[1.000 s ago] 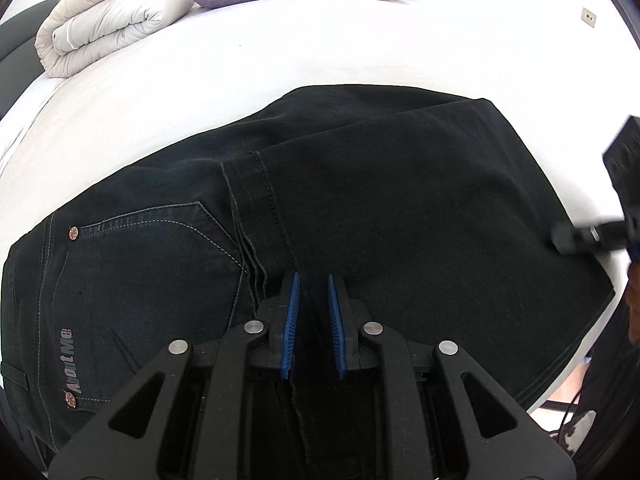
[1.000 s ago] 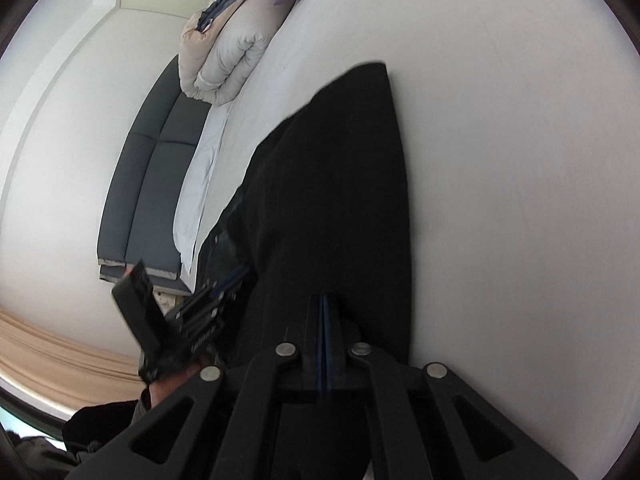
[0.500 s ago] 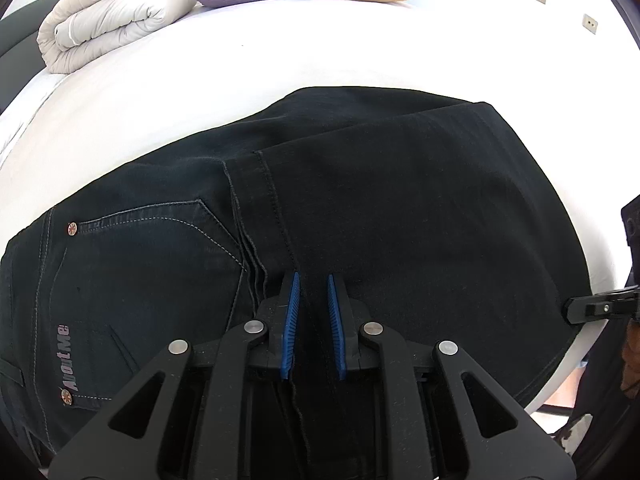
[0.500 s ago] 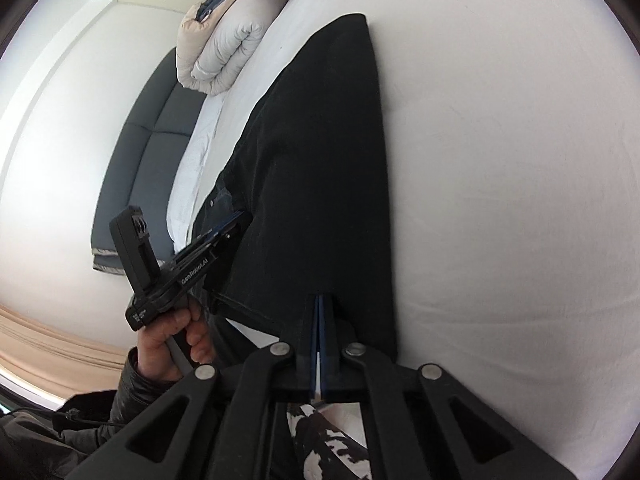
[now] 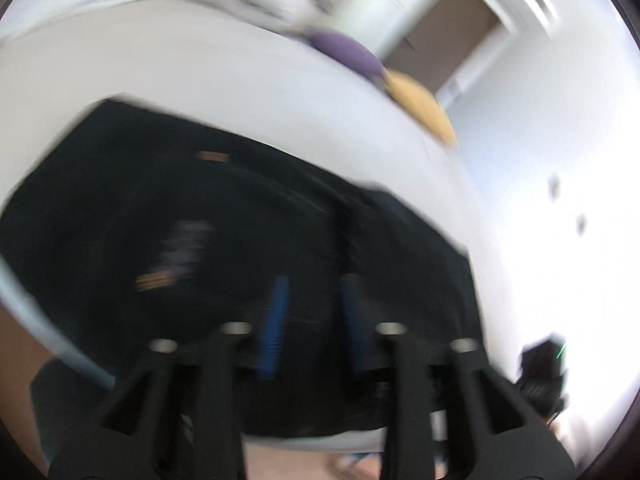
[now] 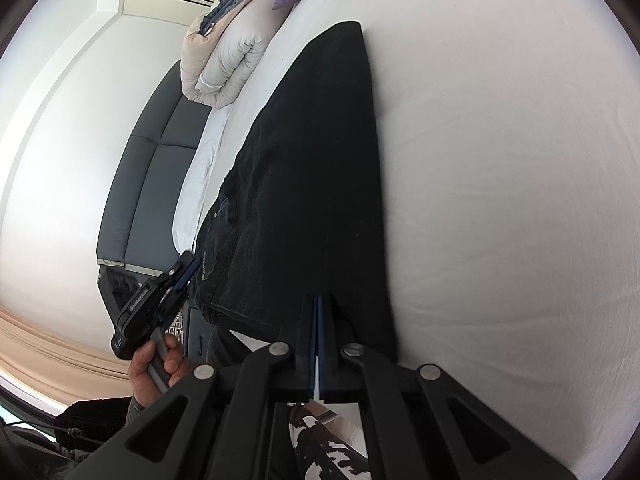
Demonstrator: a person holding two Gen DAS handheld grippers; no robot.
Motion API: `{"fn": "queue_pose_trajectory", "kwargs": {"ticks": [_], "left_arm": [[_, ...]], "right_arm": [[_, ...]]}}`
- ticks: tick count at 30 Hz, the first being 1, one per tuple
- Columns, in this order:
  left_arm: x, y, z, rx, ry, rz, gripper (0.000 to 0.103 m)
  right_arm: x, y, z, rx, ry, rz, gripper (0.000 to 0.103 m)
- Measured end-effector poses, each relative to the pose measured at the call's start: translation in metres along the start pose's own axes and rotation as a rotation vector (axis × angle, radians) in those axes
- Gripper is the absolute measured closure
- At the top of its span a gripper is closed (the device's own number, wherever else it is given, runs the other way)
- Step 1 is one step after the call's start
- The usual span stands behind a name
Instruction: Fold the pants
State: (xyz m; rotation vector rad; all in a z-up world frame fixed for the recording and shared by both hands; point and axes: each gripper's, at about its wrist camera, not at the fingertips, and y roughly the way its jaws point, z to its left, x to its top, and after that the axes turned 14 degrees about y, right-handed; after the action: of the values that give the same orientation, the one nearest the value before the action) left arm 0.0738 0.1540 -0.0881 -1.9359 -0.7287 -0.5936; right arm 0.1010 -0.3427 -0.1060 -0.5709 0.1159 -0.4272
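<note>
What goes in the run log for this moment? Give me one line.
pants: flat on bed | left hand-held gripper: open, view blurred | right hand-held gripper: shut at pants' near edge, grip unclear

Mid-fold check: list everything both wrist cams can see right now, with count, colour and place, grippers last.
pants: one, black, folded flat on the bed
bed: one, white sheet
duvet: one, white and beige, rolled at the far end
cushions: purple and yellow, far end
sofa: one, dark grey, beside the bed
left gripper: black, blue pads, jaws apart, off the cloth
right gripper: black, jaws closed, near the pants' edge
</note>
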Motion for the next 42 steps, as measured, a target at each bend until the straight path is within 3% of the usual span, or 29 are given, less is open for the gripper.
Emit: {"fn": "queue_pose_trajectory", "kwargs": {"ticks": [1,3,5,7,11,15,18,24,28,36,38,40,42], "left_arm": [[-0.005,-0.019,0.021,0.022,-0.089,-0.064,0.021],[-0.014,-0.051,0.050,0.065,-0.210,-0.184,0.017],[-0.022,-0.072,0.079,0.040,-0.317,-0.249,0.016],[-0.034,-0.082,0.108,-0.009,-0.436,-0.291,0.016],[-0.058,-0.075,0.142,-0.130,-0.639,-0.286,0.016],[-0.067,-0.055,0.143,-0.171,-0.690,-0.226,0.016],[-0.066,-0.053,0.142,-0.156,-0.661,-0.224,0.016],[-0.066,-0.044,0.138,-0.211,-0.664,-0.240,0.017],[-0.060,-0.036,0.136,-0.167,-0.620,-0.186,0.018],[-0.061,-0.026,0.162,-0.279,-0.787,-0.219,0.019],[-0.061,-0.021,0.167,-0.315,-0.830,-0.225,0.027],[-0.064,-0.016,0.171,-0.340,-0.864,-0.227,0.049],[-0.070,-0.012,0.175,-0.372,-0.906,-0.236,0.062]], "right_arm": [[0.000,0.000,0.000,0.000,0.006,-0.002,0.103],[0.000,-0.003,-0.001,0.002,0.017,-0.006,0.103],[-0.002,-0.005,-0.001,0.000,0.027,-0.013,0.103],[-0.003,-0.006,0.000,-0.007,0.031,-0.019,0.103],[-0.004,-0.007,0.001,-0.023,0.047,-0.027,0.103],[-0.005,-0.008,0.003,-0.036,0.057,-0.029,0.103],[-0.006,-0.008,0.006,-0.047,0.057,-0.030,0.103],[-0.005,-0.007,0.006,-0.050,0.060,-0.029,0.103],[-0.005,-0.007,0.006,-0.047,0.060,-0.028,0.103],[-0.005,-0.006,0.004,-0.032,0.063,-0.032,0.103],[-0.005,-0.007,0.003,-0.031,0.063,-0.032,0.103],[-0.005,-0.008,0.002,-0.025,0.068,-0.032,0.103],[-0.005,-0.009,0.000,-0.017,0.073,-0.032,0.103]]}}
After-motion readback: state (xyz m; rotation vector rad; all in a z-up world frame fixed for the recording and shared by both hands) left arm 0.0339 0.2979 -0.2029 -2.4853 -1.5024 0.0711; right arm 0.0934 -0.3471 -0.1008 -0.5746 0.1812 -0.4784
